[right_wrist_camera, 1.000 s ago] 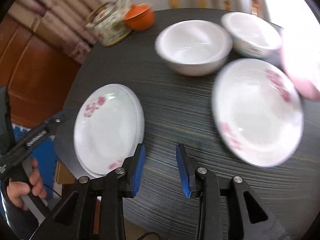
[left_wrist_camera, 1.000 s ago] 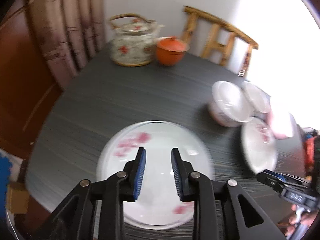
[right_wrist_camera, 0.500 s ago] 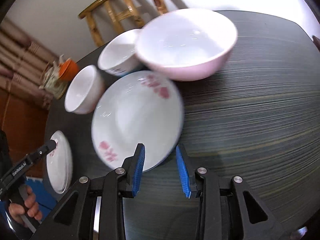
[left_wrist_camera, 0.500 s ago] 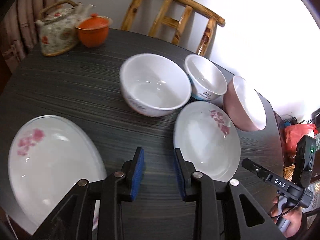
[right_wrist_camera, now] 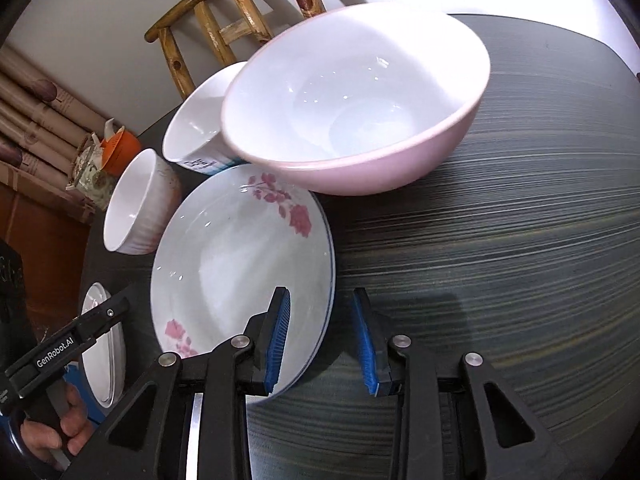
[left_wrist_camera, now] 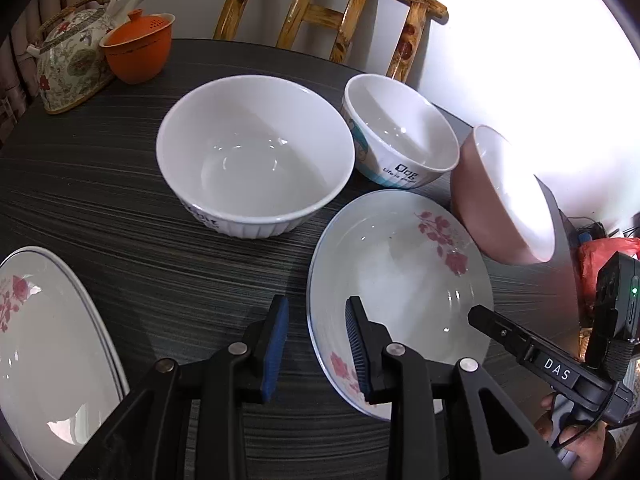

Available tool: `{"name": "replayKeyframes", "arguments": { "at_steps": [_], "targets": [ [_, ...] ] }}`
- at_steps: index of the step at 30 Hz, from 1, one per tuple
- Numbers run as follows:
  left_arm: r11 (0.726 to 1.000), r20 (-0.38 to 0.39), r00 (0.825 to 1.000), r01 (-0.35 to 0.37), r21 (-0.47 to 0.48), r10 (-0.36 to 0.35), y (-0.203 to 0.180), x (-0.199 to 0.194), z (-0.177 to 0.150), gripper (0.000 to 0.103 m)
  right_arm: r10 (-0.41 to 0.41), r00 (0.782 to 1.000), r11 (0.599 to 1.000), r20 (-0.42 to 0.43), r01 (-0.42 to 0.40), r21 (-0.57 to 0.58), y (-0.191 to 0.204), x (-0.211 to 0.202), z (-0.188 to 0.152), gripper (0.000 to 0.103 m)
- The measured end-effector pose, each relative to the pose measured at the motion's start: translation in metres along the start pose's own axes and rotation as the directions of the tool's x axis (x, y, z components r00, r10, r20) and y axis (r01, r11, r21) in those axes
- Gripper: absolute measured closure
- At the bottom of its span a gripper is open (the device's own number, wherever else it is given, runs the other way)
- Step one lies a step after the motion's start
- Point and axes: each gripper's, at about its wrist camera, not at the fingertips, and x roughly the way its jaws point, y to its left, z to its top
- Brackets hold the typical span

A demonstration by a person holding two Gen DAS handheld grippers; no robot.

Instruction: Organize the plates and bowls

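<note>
A flowered plate (left_wrist_camera: pixel 400 280) lies on the dark table (left_wrist_camera: pixel 100 200), in front of a large white bowl (left_wrist_camera: pixel 252 152), a small white bowl with blue print (left_wrist_camera: pixel 400 136) and a pink bowl (left_wrist_camera: pixel 504 200). My left gripper (left_wrist_camera: pixel 316 344) is open, and the plate's left rim runs between its blue pads without touching them. In the right wrist view my right gripper (right_wrist_camera: pixel 322 340) is open astride the right rim of the same plate (right_wrist_camera: pixel 240 264). The pink bowl (right_wrist_camera: pixel 360 96) overhangs the plate's far edge. A second flowered plate (left_wrist_camera: pixel 48 344) lies at the far left.
A flowered teapot (left_wrist_camera: pixel 68 60) and an orange lidded cup (left_wrist_camera: pixel 138 48) stand at the back left. A wooden chair (left_wrist_camera: pixel 332 8) is behind the table. Hands (right_wrist_camera: pixel 52 432) grip the tool handles. Bare table (right_wrist_camera: pixel 520 240) stretches right of the plate.
Both grippers have swung right, away from the left plate, and come down at the right plate, one at each side of its rim. Their jaws stand about as wide as before.
</note>
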Motion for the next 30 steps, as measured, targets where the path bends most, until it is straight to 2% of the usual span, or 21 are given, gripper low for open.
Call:
{"name": "replayKeyframes", "arguments": {
  "at_steps": [8, 9, 11, 14, 16, 30],
  "targets": [
    [1.0, -0.019, 1.0, -0.011, -0.004, 0.011, 0.002, 0.013, 0.005, 0.074, 0.012, 1.0, 1.0, -0.013, -0.011, 0.012, -0.008, 0.012, 0.003, 0.076],
    [1.0, -0.023, 1.0, -0.013, -0.003, 0.013, 0.002, 0.014, 0.005, 0.075, 0.02, 1.0, 1.0, -0.014, -0.02, 0.012, -0.008, 0.013, 0.003, 0.079],
    [1.0, -0.032, 0.999, -0.002, 0.001, 0.002, 0.002, 0.017, 0.005, 0.087, 0.022, 1.0, 1.0, -0.017, -0.022, 0.012, -0.009, 0.015, 0.005, 0.081],
    [1.0, -0.054, 0.999, 0.002, 0.007, -0.001, 0.001, 0.022, 0.004, 0.092, 0.034, 0.999, 0.999, -0.015, -0.034, 0.007, -0.008, 0.018, 0.006, 0.086],
    [1.0, -0.05, 0.999, -0.008, 0.011, 0.009, 0.0, 0.021, 0.003, 0.092, 0.039, 0.999, 0.999, -0.019, -0.039, 0.005, -0.007, 0.019, 0.005, 0.09],
    [0.999, -0.059, 0.998, -0.007, 0.04, 0.009, -0.003, 0.012, -0.019, 0.092, 0.014, 1.0, 1.0, -0.015, -0.014, -0.02, -0.002, 0.009, -0.007, 0.091]
  ]
}}
